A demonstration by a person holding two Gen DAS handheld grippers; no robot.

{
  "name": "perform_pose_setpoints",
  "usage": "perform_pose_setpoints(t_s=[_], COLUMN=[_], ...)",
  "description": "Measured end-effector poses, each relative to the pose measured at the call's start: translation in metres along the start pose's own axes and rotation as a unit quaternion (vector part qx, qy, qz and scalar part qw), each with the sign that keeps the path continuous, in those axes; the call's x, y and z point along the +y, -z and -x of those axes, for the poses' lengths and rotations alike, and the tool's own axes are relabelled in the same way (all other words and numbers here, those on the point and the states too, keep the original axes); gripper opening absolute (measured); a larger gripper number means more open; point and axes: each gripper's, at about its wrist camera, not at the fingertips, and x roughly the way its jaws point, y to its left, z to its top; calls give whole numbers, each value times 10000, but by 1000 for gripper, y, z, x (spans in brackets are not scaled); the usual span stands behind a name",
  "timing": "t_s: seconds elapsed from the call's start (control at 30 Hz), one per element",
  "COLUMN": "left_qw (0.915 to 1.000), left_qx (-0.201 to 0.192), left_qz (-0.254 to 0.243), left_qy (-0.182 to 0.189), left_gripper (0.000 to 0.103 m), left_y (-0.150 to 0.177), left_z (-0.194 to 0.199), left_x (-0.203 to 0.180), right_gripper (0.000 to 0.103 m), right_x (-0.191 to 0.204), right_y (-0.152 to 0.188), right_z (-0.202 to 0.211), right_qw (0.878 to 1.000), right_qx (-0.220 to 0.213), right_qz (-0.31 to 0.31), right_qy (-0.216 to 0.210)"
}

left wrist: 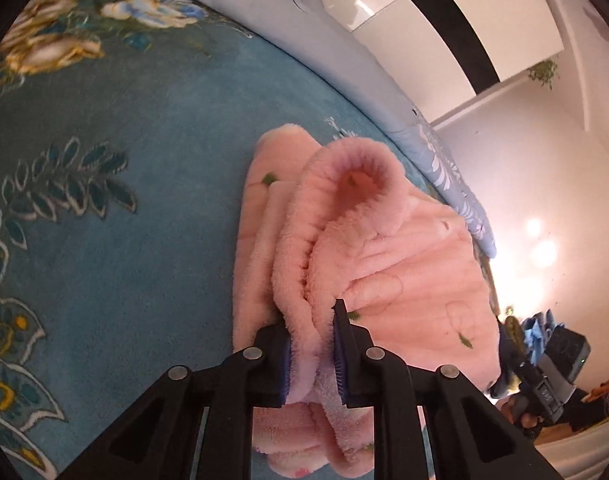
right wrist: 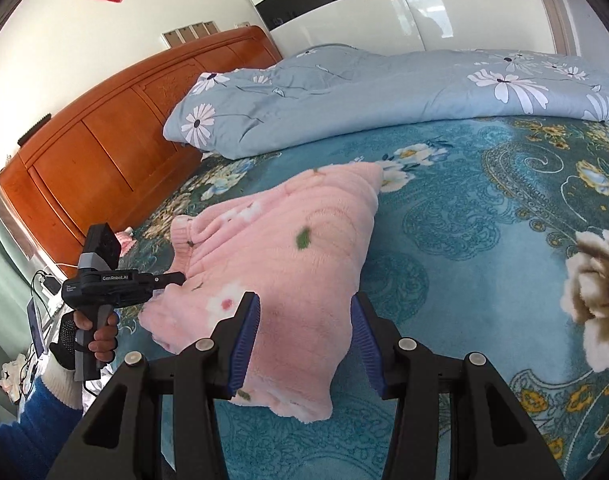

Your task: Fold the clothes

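Note:
A pink fleece garment with small flowers and green leaves lies partly folded on the blue floral bedspread. My left gripper is shut on a thick bunched edge of the pink garment. In the right wrist view the left gripper holds the garment's left side near a ribbed cuff. My right gripper is open, its blue pads either side of the garment's near corner, just above it. In the left wrist view the right gripper's body shows at the right edge, its fingers hidden.
A light blue quilt with white flowers lies bunched along the far side of the bed. An orange wooden headboard stands at the left. Cables and small items sit beside the bed at the left edge.

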Motion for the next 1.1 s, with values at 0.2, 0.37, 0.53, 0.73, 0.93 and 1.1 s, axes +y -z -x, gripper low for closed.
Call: perform_pose_setpoints(t_s=[0.2, 0.37, 0.53, 0.73, 0.93, 1.1], left_qw=[9969, 9888, 9914, 9980, 9942, 9898], left_qx=[-345, -1014, -625, -235, -822, -1320], left_qz=[-409, -931, -1138, -532, -593, -405], left_qy=[-574, -570, -172, -241, 358, -338], left_gripper=[41, 52, 52, 52, 73, 89], left_y=[-3, -9, -18, -10, 17, 30], left_z=[31, 54, 7, -19, 38, 52], left_x=[-26, -76, -101, -68, -66, -40], right_gripper=[49, 49, 49, 49, 52, 73], right_x=[20, 40, 48, 42, 45, 7], right_y=[-19, -24, -16, -13, -19, -18], right_z=[2, -19, -41, -52, -30, -21], right_qw=[9993, 9979, 9976, 9968, 9972, 9997], right_qx=[-166, 47, 332, 604, 236, -5], right_qz=[333, 631, 590, 527, 670, -140], right_qy=[-70, -101, -111, -77, -213, -214])
